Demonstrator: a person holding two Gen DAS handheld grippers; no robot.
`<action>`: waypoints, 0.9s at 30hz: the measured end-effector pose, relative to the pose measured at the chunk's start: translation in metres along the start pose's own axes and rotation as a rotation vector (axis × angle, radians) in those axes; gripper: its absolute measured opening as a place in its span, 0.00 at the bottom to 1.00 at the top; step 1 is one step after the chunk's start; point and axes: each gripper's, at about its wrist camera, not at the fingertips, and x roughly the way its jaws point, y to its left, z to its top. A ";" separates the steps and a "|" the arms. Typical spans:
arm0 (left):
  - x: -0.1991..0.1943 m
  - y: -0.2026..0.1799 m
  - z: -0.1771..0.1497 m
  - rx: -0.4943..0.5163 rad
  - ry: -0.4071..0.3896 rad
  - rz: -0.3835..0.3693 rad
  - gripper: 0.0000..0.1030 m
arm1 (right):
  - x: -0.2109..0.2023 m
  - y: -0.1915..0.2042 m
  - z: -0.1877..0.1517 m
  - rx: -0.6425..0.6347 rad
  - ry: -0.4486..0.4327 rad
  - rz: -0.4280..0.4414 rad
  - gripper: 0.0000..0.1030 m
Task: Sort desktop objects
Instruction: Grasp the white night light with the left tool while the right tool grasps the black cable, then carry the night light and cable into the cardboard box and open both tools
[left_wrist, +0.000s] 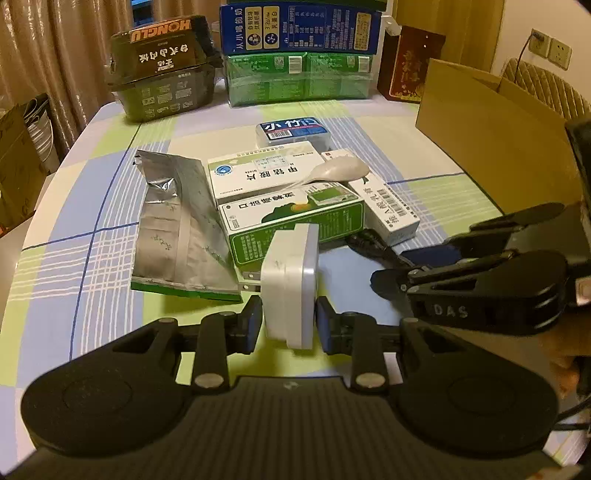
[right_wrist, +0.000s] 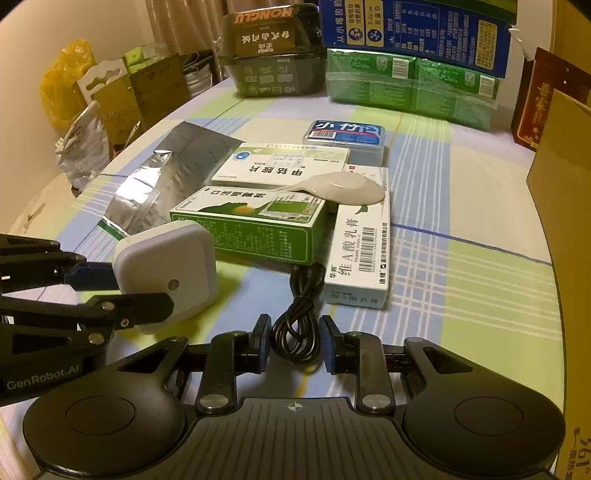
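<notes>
My left gripper (left_wrist: 289, 319) is shut on a white square plug adapter (left_wrist: 291, 284), held on edge just above the cloth; it also shows in the right wrist view (right_wrist: 173, 269). My right gripper (right_wrist: 294, 341) has its jaws around a coiled black cable (right_wrist: 295, 325), close beside it but not clearly pressing. The right gripper also shows in the left wrist view (left_wrist: 384, 282), where its tips hide the cable. Behind lie a green medicine box (right_wrist: 251, 229), a white medicine box (right_wrist: 284, 166), a long white box (right_wrist: 364, 236), a white spoon (right_wrist: 343, 188), a silver foil pouch (right_wrist: 159, 184) and a blue-labelled plastic case (right_wrist: 345, 138).
The table has a checked cloth (right_wrist: 461, 258). A cardboard box (right_wrist: 561, 206) stands at the right. At the back stand a black Honglu container (right_wrist: 273, 55), green packs (right_wrist: 410, 85), a blue carton (right_wrist: 413, 26) and a red box (right_wrist: 539, 96). Bags and boxes sit off the left edge.
</notes>
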 end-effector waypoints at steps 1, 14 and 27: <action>0.000 0.000 0.000 -0.004 -0.004 0.003 0.30 | 0.000 0.000 0.000 0.002 0.000 0.001 0.23; -0.002 0.008 0.000 -0.077 0.001 -0.032 0.26 | -0.016 -0.006 -0.001 0.064 0.001 0.011 0.21; -0.030 -0.013 -0.010 -0.053 -0.007 -0.031 0.25 | -0.055 -0.032 -0.015 0.201 -0.020 0.020 0.21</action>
